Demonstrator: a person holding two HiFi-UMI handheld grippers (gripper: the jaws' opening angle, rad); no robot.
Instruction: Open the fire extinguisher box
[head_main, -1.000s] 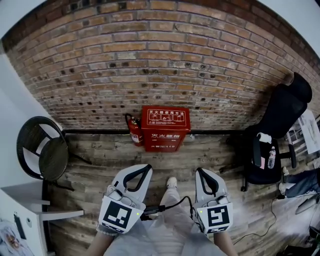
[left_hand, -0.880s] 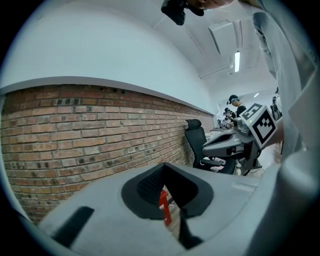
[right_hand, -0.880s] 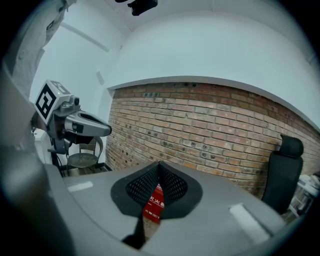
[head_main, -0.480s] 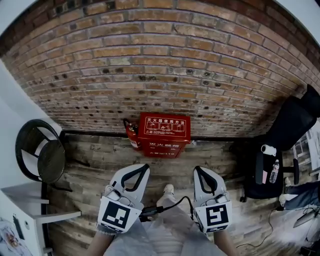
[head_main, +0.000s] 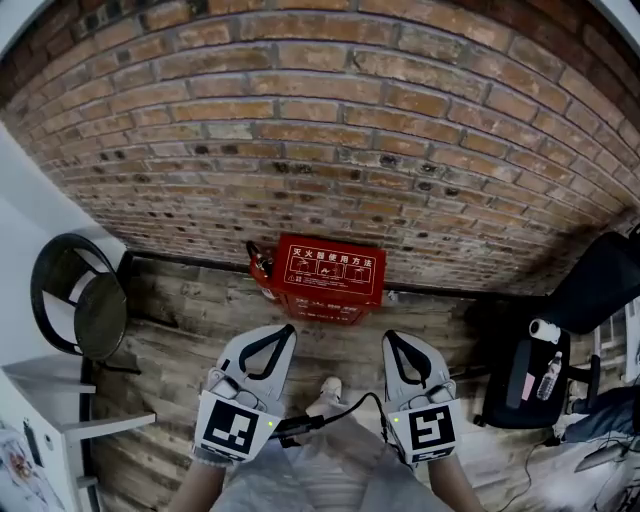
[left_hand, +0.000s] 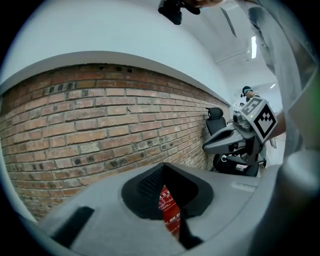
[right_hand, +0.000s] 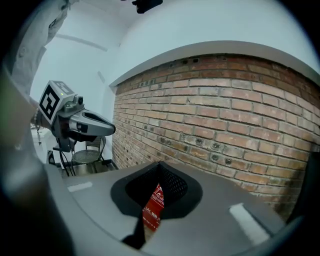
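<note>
As I stand facing the brick wall (head_main: 330, 150), the floor (head_main: 190, 320) under me is rough wooden planking that runs up to a dark strip at the wall's foot. A round black chair (head_main: 85, 305) stands at the left against a white wall, with a white shelf unit (head_main: 60, 400) just below it in the head view. A black office chair (head_main: 570, 330) stands at the right, a bottle (head_main: 548, 378) in its side.

The fire extinguisher box (head_main: 328, 280) sits on the floor, hard against the brick, ahead of me and roughly midway between my two tools. Its lid is down, so its contents cannot be seen. A red extinguisher (head_main: 262, 272) stands upright outside it, just beside its left end.

The box's long axis lies along the wall, left to right in the head view. Its top panel, carrying a white printed label, faces up, and its front face with white characters faces me.

My left gripper (head_main: 288, 331) has its jaws together with nothing between them. My right gripper (head_main: 388, 338) is likewise closed and empty. Both point towards the box and are well short of it. Each gripper view shows a sliver of red box through the slit below the meeting tips. A black cable (head_main: 340, 412) runs between the two tools.
</note>
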